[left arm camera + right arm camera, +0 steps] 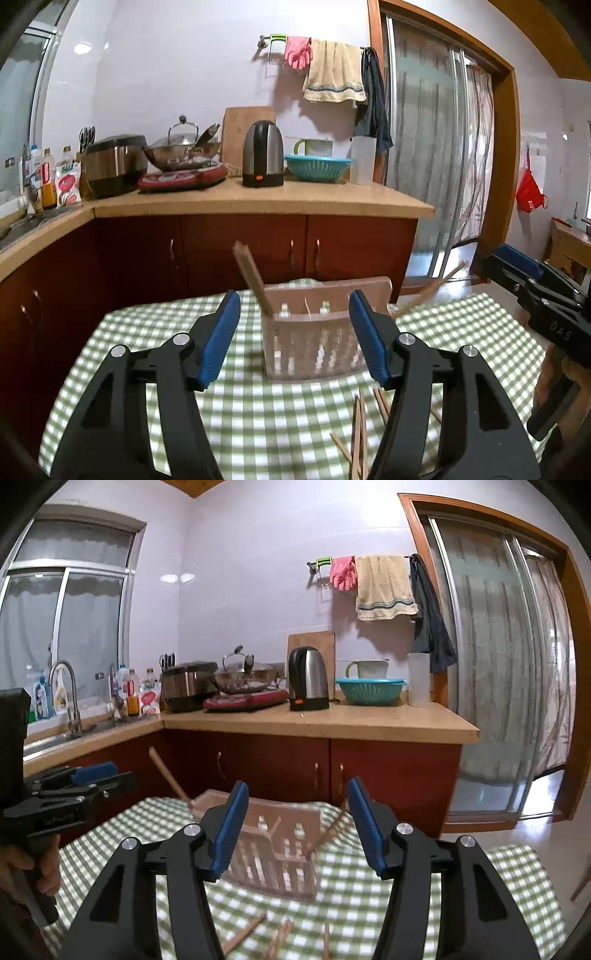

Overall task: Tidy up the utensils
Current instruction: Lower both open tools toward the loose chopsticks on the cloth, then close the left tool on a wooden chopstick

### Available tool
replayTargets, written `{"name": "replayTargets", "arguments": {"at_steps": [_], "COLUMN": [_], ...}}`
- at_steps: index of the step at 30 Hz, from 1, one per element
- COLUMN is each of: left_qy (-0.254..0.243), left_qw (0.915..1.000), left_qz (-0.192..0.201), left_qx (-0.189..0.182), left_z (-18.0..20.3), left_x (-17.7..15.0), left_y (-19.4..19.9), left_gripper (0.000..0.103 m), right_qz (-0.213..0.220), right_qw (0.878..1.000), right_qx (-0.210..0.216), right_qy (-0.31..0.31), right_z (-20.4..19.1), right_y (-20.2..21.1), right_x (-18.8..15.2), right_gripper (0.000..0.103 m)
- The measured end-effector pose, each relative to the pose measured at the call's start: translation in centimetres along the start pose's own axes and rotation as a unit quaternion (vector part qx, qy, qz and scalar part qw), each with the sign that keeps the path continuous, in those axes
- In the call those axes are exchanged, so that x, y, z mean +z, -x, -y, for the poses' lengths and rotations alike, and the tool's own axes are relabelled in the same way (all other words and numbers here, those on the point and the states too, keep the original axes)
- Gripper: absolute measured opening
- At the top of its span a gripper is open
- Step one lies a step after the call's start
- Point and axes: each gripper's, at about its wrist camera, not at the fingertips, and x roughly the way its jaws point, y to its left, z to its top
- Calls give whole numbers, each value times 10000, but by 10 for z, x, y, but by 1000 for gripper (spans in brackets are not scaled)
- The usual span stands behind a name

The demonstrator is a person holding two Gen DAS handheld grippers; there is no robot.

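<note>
Left gripper [293, 338] and right gripper [293, 827]: jaws apart, empty, facing the utensil basket [312, 350]; chopsticks [360, 435] lie loose.

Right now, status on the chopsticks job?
Both jaws open, empty. Slotted holder upright, two chopsticks in it. More chopsticks loose on checked cloth. Nothing blocking.

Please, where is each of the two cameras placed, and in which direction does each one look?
Left wrist: sits on the left gripper, looks forward over the slotted basket toward the kitchen counter; its own open fingers and the right gripper show.
Right wrist: sits on the right gripper, same direction; the left gripper and a hand show.
Shared: basket, checked tablecloth, chopsticks, kettle.
</note>
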Motion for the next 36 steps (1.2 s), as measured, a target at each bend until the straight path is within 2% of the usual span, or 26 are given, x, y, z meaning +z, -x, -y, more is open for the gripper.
{"name": "replayTargets", "arguments": {"at_steps": [6, 12, 19, 23, 26, 36], "left_qy": [98, 170, 183, 122, 74, 22], "left_qw": [9994, 9966, 9919, 9892, 9875, 9805], "left_qz": [-323, -808, -1253, -1456, -1572, -1959], "left_qx": [5, 18, -36, -101, -134, -132], "left_z": [4, 8, 14, 22, 29, 39], "left_x": [-43, -91, -139, -161, -175, -205], "left_y": [16, 26, 38, 43, 45, 36], "left_gripper": [59, 52, 46, 40, 39, 30], "right_qz": [-298, -747, -1069, -1134, -1166, -1257], "right_qw": [9995, 9970, 9937, 9929, 9924, 9910], "right_qx": [-132, -183, -239, -249, -251, -286], "right_qy": [-20, -121, -240, -266, -291, -374], "right_z": [-5, -7, -7, -6, -5, 3], "right_y": [22, 34, 49, 57, 61, 69], "right_x": [-40, -83, -122, -135, -142, -157], "right_gripper": [55, 55, 55, 55, 55, 55]}}
